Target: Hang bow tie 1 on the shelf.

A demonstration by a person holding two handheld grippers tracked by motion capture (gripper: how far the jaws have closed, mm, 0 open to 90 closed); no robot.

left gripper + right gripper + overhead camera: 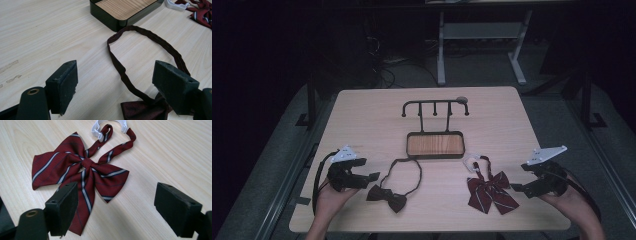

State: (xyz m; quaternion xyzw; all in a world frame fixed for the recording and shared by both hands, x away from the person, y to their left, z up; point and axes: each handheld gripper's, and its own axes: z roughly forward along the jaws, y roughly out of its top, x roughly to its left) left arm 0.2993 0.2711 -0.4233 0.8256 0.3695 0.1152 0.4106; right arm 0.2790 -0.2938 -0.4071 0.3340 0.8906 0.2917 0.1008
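Your left gripper [371, 176] and right gripper [515, 187] both gape wide, empty; the dark bow tie [387, 197] lies beside the left, the striped bow [490, 195] beside the right (both flat on the table [362, 115]); pinch only a strap and it may slip off the rack [435, 106].

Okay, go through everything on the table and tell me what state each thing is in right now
Left gripper: open, holding nothing.
Right gripper: open, holding nothing.
Dark bow tie: flat on the table, strap lying in a loop.
Striped bow tie: flat on the table, white clasp at the strap end.
Rack: upright, hooks bare.
Tray: empty.
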